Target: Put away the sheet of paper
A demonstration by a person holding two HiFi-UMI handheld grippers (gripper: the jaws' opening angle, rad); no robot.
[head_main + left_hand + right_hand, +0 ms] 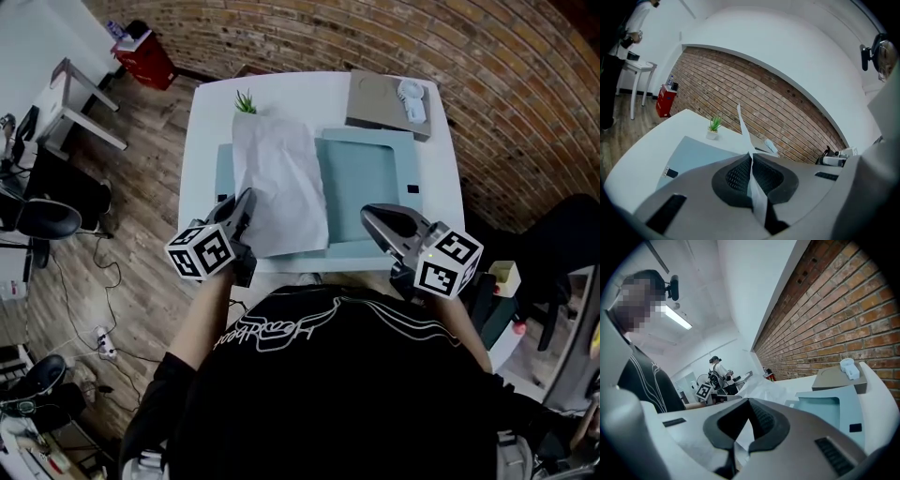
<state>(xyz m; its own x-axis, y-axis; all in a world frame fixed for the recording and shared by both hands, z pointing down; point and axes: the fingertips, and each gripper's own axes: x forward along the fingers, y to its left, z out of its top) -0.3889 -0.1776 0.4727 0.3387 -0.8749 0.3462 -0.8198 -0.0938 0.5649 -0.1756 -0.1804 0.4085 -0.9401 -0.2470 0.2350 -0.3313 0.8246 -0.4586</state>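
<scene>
The left gripper is clamped shut on the sheet of paper, with the sheet's edge running up between the pads. It holds the sheet's near-left corner, at about 7 o'clock on the white table. The right gripper sits at about 5 o'clock, over the near part of the light blue tray. Its jaw tips look drawn together with nothing clamped, and it is apart from the sheet's right edge.

The sheet is creased and lies over the tray's left part. Its long axis runs from 12 to 6 o'clock, with the near end leaning toward 5. The far end reaches the small green plant and the near end lies at the tray's near edge.

The table's 6 o'clock edge is against the person's body. The brick wall curves close from 12 round to 3 o'clock. A flat grey box fills the table's 1 o'clock corner. Bare tabletop runs down the 9 o'clock edge, and past it lies open wooden floor. Farther out that way stands an office chair.
</scene>
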